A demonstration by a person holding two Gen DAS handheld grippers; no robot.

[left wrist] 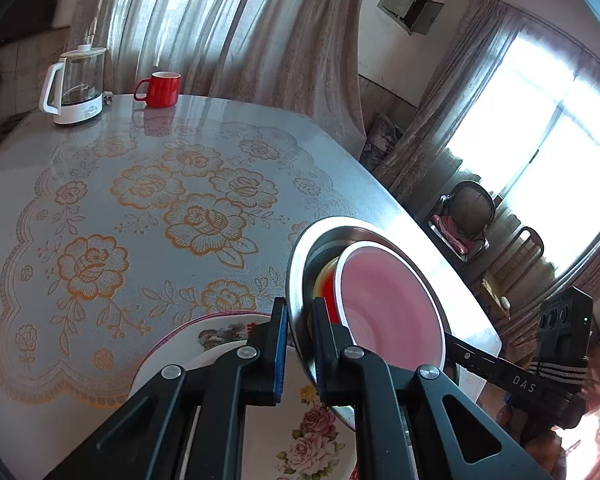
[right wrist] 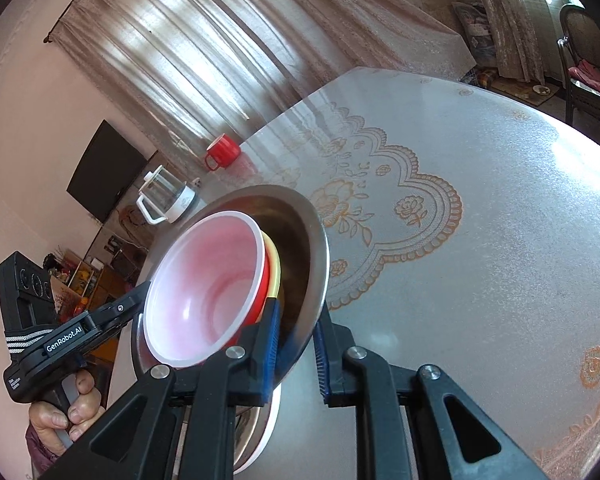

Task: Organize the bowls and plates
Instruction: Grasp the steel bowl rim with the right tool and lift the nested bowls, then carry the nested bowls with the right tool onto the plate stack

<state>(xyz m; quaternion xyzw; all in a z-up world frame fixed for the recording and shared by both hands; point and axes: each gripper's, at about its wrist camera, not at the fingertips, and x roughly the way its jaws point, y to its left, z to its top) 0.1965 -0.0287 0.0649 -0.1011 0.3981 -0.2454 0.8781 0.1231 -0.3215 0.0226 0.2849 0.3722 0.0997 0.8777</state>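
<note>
A steel bowl (left wrist: 300, 264) (right wrist: 300, 232) hangs tilted above the table with a pink bowl (left wrist: 384, 292) (right wrist: 208, 272), a red bowl (left wrist: 332, 292) (right wrist: 263, 280) and a yellow bowl (right wrist: 275, 268) nested inside it. My left gripper (left wrist: 300, 340) is shut on its near rim. My right gripper (right wrist: 296, 344) is shut on the opposite rim. Each gripper shows in the other's view: the right gripper (left wrist: 500, 368) and the left gripper (right wrist: 100, 320), held by a hand (right wrist: 76, 408). Under the bowls lie a floral plate (left wrist: 300, 440) and a purple-rimmed plate (left wrist: 204, 332); a plate edge (right wrist: 260, 428) shows below.
The table (left wrist: 140, 200) has a lace-pattern cover with orange flowers. A red mug (left wrist: 162, 89) (right wrist: 222, 151) and a glass kettle (left wrist: 76, 88) (right wrist: 166, 196) stand at its far edge by the curtain. A chair (left wrist: 468, 208) stands off the table's right side.
</note>
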